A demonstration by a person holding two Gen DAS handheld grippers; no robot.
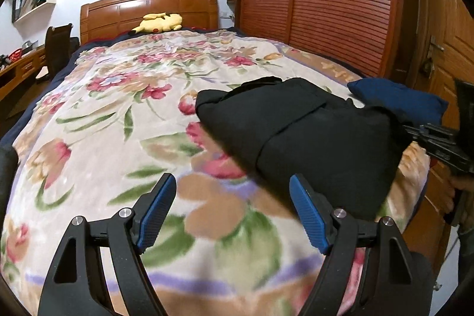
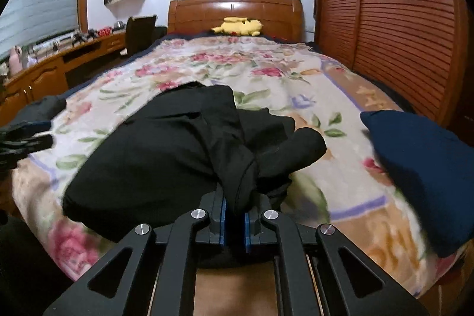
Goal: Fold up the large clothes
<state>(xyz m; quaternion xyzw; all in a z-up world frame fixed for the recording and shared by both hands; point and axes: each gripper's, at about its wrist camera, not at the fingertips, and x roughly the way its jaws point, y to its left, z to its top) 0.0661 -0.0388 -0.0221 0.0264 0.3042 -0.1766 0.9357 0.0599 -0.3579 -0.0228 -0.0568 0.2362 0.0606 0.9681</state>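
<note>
A black garment (image 1: 296, 123) lies partly folded and bunched on the floral blanket (image 1: 118, 123) near the foot of the bed. In the right wrist view my right gripper (image 2: 235, 212) is shut on a bunched edge of the black garment (image 2: 154, 153), and cloth rises from between the blue pads. That gripper (image 1: 438, 141) also shows at the garment's right end in the left wrist view, with a hand (image 1: 456, 191) behind it. My left gripper (image 1: 232, 178) stands open over the blanket, just short of the garment's near edge, with nothing between its fingers. It (image 2: 26, 138) shows at the far left of the right wrist view.
A dark blue folded cloth (image 2: 420, 168) lies on the bed's right corner, close to the black garment. A yellow plush toy (image 2: 238, 26) rests by the headboard. A slatted wooden wardrobe (image 2: 400, 19) runs along the right side; a desk (image 2: 44, 73) and chair (image 1: 57, 49) stand left.
</note>
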